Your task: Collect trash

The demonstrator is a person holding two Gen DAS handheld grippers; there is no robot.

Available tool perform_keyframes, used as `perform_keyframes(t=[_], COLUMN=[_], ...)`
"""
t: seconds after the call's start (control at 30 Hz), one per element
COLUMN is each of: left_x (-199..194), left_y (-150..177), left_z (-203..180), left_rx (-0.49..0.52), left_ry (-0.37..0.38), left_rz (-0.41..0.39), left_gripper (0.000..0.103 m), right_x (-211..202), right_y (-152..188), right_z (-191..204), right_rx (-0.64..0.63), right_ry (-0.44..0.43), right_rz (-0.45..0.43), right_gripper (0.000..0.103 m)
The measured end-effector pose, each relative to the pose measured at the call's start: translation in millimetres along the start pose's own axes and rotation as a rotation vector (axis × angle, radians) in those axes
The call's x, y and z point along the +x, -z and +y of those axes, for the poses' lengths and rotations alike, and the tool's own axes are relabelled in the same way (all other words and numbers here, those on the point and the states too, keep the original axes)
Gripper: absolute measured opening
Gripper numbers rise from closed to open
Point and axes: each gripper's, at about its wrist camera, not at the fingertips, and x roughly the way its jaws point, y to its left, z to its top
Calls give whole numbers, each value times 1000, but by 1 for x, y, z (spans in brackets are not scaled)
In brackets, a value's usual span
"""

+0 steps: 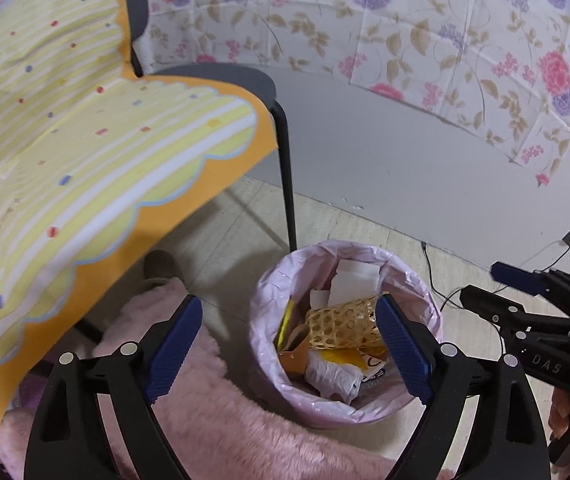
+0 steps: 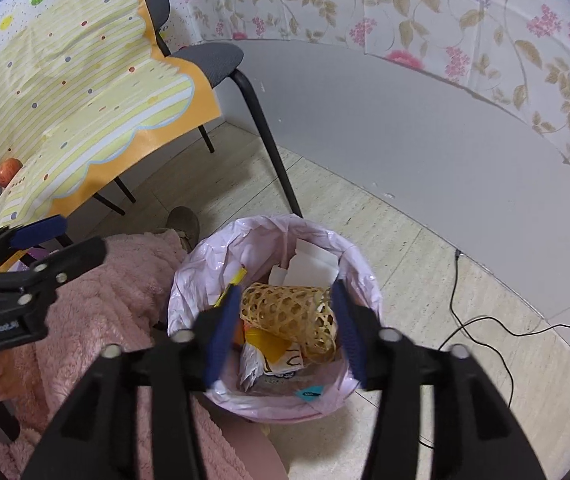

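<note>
A round trash bin with a pink liner [image 1: 365,246] [image 2: 285,220] stands on the floor, filled with wrappers and white paper. A woven bamboo cone [image 1: 341,326] [image 2: 289,308] lies on top of that trash. My left gripper [image 1: 289,306] hangs above the bin's left side, jaws wide open with nothing between the blue pads. It also shows at the left of the right wrist view as left gripper [image 2: 81,236]. My right gripper [image 2: 283,290] is over the bin, open, the cone below and apart from its pads. The left wrist view catches the right gripper [image 1: 485,286] at its right edge.
A chair with black legs [image 1: 287,184] stands just behind the bin. A yellow striped cloth with an orange border [image 1: 85,140] hangs at the left. A pink fluffy garment [image 2: 117,280] lies beside the bin. A black cable [image 2: 481,332] runs over the floor at the right.
</note>
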Motion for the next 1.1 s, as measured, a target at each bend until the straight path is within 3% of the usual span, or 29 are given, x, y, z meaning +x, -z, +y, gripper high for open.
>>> perform_keyframes(t=[0.23, 0.47, 0.63, 0.77, 0.9, 1.1], left_x=[-47, -89, -123, -144, -161, -182], left_y=[-5, 0, 1, 3, 10, 24], left_z=[9, 25, 57, 86, 118, 151], left_rx=[-21, -47, -119, -202, -289, -375], left_ry=[-28, -44, -214, -286, -405, -503], left_rz=[-58, -113, -160, -167, -151, -148], left_gripper=[92, 97, 97, 97, 97, 97], right_x=[-46, -85, -101, -107, -110, -106], right_y=[-16, -35, -55, -75, -88, -100], right_z=[18, 51, 83, 115, 145, 184], right_rx=[-45, -151, -214, -277, -335, -411], right_ry=[-7, -61, -101, -149, -165, -209], right_rz=[-85, -147, -187, -208, -227, -223], right_gripper=[97, 97, 97, 97, 97, 97])
